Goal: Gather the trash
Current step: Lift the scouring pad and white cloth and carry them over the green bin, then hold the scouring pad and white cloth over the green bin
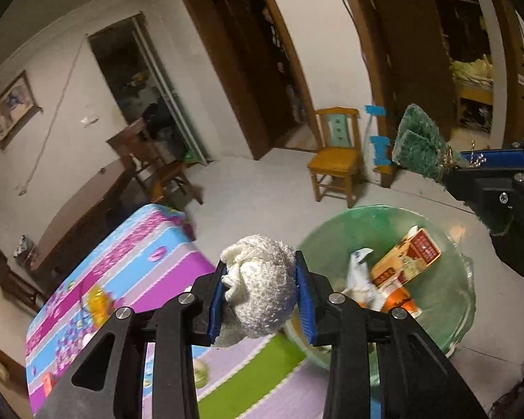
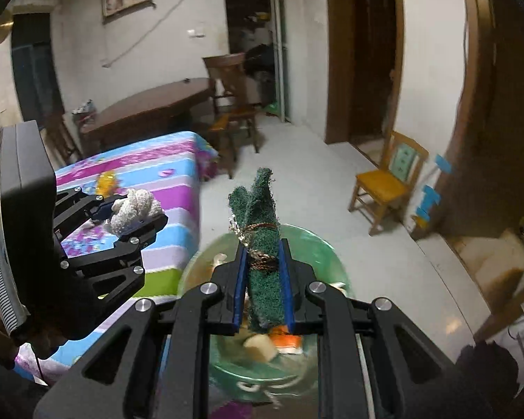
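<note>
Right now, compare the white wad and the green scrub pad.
The white wad is rounded and fluffy; the green scrub pad is flat, folded and wire-tied. The wad sits in the left gripper, the pad stands upright in the right gripper. Both are clamped, near the green basin.

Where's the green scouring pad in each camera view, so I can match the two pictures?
Left wrist view: green scouring pad at right, above the green basin, sticking out of the right gripper.
Right wrist view: pad at centre, upright between that gripper's jaws.
Shared landmark: the yellow wooden chair.
</note>
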